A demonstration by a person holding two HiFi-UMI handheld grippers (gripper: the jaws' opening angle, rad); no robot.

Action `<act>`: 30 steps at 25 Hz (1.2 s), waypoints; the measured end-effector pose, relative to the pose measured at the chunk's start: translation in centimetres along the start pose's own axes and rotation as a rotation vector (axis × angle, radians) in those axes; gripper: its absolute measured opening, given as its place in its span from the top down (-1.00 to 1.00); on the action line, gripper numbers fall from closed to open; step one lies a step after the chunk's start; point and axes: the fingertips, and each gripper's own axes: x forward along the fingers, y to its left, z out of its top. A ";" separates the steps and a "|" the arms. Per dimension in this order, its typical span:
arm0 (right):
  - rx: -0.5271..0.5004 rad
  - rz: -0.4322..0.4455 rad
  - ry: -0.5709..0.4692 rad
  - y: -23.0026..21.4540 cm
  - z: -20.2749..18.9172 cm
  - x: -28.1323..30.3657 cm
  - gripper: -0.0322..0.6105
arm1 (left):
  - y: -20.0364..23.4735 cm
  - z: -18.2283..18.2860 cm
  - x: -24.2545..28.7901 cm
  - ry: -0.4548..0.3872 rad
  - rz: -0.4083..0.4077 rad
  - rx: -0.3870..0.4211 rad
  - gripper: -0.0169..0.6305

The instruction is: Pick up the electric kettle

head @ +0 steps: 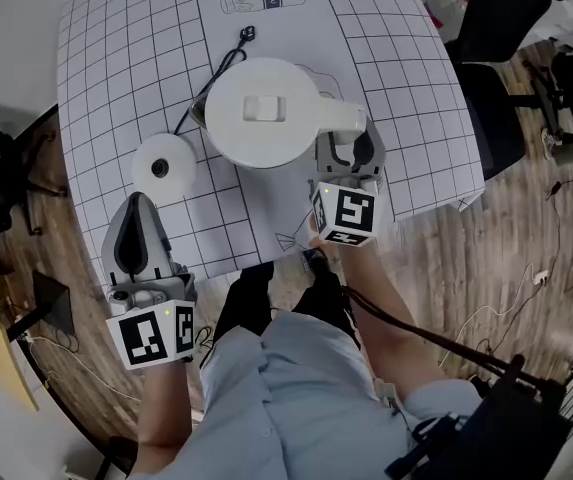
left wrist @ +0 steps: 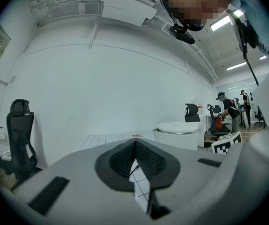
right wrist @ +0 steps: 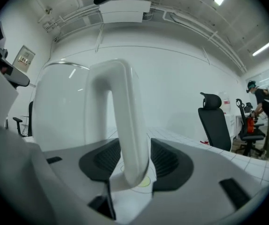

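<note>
The right gripper [head: 351,150] sits spread around the curved handle [right wrist: 125,121] of the white electric kettle [head: 261,118] — unpinched. The left gripper [head: 137,208] is pressed together, empty.

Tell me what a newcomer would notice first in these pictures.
The big white electric kettle stands in the middle of the gridded sheet. Its handle is between the open right tongs, which do not seem to press on it. To its left sits a round base with a black cord nearby, and the left tongs, shut and empty, are at the sheet's near left edge.
</note>
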 end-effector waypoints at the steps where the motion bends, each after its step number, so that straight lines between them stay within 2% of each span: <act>1: 0.002 0.012 0.009 0.2 -0.2 -0.5 0.33 | -0.3 0.2 -0.2 -0.004 0.001 0.000 0.95; 6: -0.038 0.082 0.068 0.7 -0.1 -3.4 0.33 | -1.5 0.9 -1.5 -0.009 0.023 -0.069 0.95; 8: -0.031 0.111 0.082 0.8 0.5 -4.7 0.33 | -2.4 1.2 -2.2 -0.020 0.031 -0.073 0.95; 12: -0.008 0.234 0.073 2.4 2.9 -7.7 0.38 | -4.7 2.0 -3.7 -0.051 0.055 -0.077 0.95; 15: -0.006 0.343 0.068 4.4 5.2 -9.3 0.63 | -6.3 3.3 -4.2 -0.086 0.087 -0.085 0.95; 17: -0.007 0.409 0.041 5.6 7.2 -10.4 0.83 | -7.3 4.3 -4.5 -0.114 0.099 -0.077 0.95; 24: -0.062 0.548 -0.124 8.4 14.9 -13.8 0.88 | -9.1 7.2 -6.6 -0.187 0.163 -0.031 0.95; 28: -0.051 0.594 -0.236 9.4 17.9 -15.0 0.89 | -9.3 8.2 -7.6 -0.212 0.189 -0.017 0.95; 30: -0.064 0.611 -0.229 9.6 17.9 -15.2 0.89 | -9.3 8.5 -8.1 -0.224 0.201 0.001 0.95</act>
